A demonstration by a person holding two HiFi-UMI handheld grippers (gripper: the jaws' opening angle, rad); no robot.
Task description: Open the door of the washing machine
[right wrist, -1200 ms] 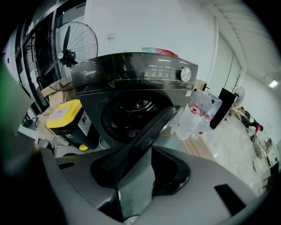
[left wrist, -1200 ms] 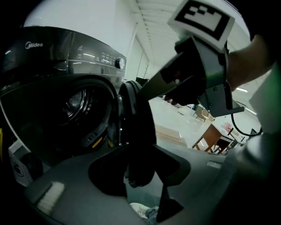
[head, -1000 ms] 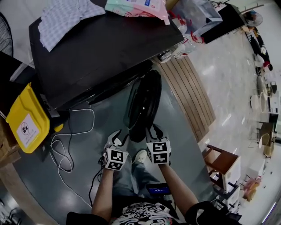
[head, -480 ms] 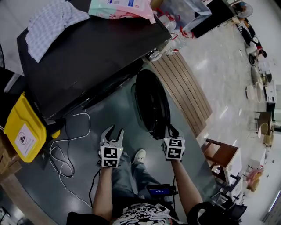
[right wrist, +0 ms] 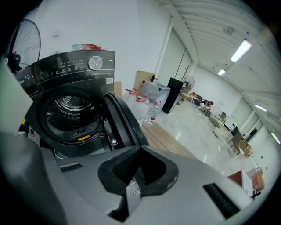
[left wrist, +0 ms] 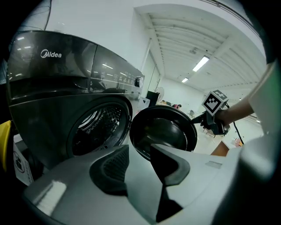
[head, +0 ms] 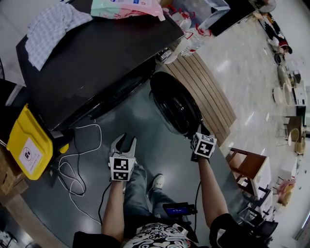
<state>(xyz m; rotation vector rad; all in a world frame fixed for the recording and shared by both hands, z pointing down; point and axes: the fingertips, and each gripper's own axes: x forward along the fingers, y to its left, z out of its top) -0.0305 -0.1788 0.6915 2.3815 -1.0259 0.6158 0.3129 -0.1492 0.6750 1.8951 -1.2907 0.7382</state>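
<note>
The dark front-loading washing machine (head: 97, 63) stands at the upper left, and its round door (head: 177, 104) is swung wide open to the right. My right gripper (head: 199, 133) is at the door's outer edge. Its jaws are shut, and the right gripper view shows nothing between the pads (right wrist: 125, 165). That view has the door (right wrist: 120, 121) edge-on beside the drum opening (right wrist: 70, 110). My left gripper (head: 123, 144) hovers over the floor in front of the machine, open and empty. Past its fingers (left wrist: 109, 169) I see the drum (left wrist: 94, 127), the door's inner side (left wrist: 164, 132) and the right gripper (left wrist: 199, 119).
A yellow container (head: 26, 140) and a loose white cable (head: 72, 160) lie left of the machine. A checked cloth (head: 51, 26) and a pink-green pack (head: 128, 7) rest on top. A slatted wooden platform (head: 203, 87) and a wooden stool (head: 249, 167) are to the right.
The door has swung from nearly edge-on to wide open toward the right. My right gripper travelled right along with its edge and closed. The left gripper stayed almost where it was.
</note>
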